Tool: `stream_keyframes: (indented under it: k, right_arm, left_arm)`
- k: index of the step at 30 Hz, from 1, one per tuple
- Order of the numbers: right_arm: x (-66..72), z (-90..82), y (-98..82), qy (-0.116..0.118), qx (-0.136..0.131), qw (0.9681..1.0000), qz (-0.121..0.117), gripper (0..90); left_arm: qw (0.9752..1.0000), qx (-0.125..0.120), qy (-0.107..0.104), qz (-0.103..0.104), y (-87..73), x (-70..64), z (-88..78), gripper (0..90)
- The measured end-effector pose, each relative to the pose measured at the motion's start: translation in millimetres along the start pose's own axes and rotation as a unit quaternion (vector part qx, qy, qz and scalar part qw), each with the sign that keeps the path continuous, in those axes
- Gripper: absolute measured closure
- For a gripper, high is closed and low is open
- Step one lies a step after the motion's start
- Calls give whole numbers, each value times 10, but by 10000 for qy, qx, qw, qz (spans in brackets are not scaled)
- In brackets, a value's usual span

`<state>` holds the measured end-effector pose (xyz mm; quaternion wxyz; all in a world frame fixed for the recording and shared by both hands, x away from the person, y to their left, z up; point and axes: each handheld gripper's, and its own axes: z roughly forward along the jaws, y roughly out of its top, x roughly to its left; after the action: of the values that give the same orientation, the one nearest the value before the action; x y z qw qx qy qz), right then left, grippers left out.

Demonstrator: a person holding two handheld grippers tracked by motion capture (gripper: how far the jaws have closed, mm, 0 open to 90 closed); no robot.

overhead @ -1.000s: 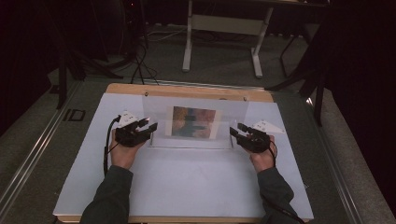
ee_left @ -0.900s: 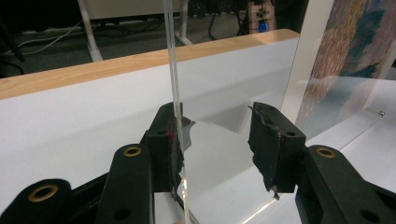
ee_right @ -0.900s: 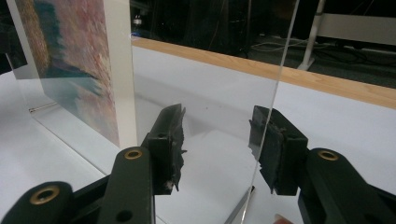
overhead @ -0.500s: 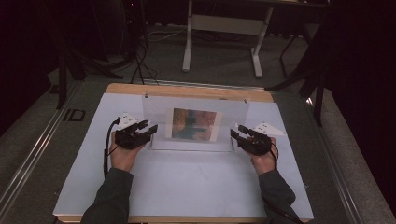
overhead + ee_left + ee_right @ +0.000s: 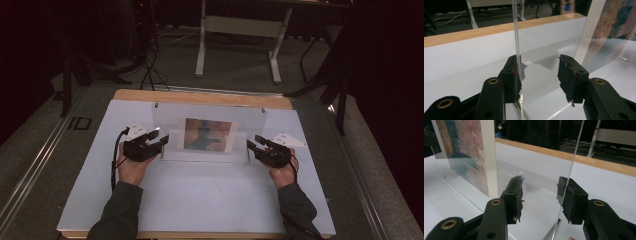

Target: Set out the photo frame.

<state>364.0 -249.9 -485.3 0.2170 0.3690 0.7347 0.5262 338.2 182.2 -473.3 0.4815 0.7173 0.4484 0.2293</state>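
Clear acrylic frame (image 5: 210,132) w/ a print (image 5: 207,134) sandwiched in it stands upright near the far edge of the white table (image 5: 200,200), roughly centred btw the left & right edges.

Left gripper (image 5: 161,141) is at the frame's left side edge, right gripper (image 5: 252,145) at its right side edge. Left gripper view: jaws wide apart, sheet edge (image 5: 517,50) passes btw them, right against the left pad (image 5: 512,80) – touching or a hair off, can't say; other pad (image 5: 570,77) well clear. Right gripper view: same story mirrored, sheet edge (image 5: 571,170) runs down just in front of the right pad (image 5: 571,200), left pad (image 5: 514,197) well apart. Neither claw has hold of anything yet.

Step in hand, as I read it: lining both claws up on the frame's side edges, pre-grasp. Next move prob. calls for closing both together, evenly, so the sheet isn't pushed sideways or tipped. Acrylic is slick & thin – pads need to sit square on the faces, not on the bare edge. Then lift w/ both hands level; a one-sided pull could twist the frame or let it slip.
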Motion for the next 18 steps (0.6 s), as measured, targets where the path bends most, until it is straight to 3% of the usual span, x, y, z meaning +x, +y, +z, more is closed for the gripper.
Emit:
stream_keyframes:
  k: [18]
  right_arm:
    - [-14,2,-17,44,-55,10000,16,547]
  left_arm:
    - [10000,-21,45,-11,-14,-21,-12,532]
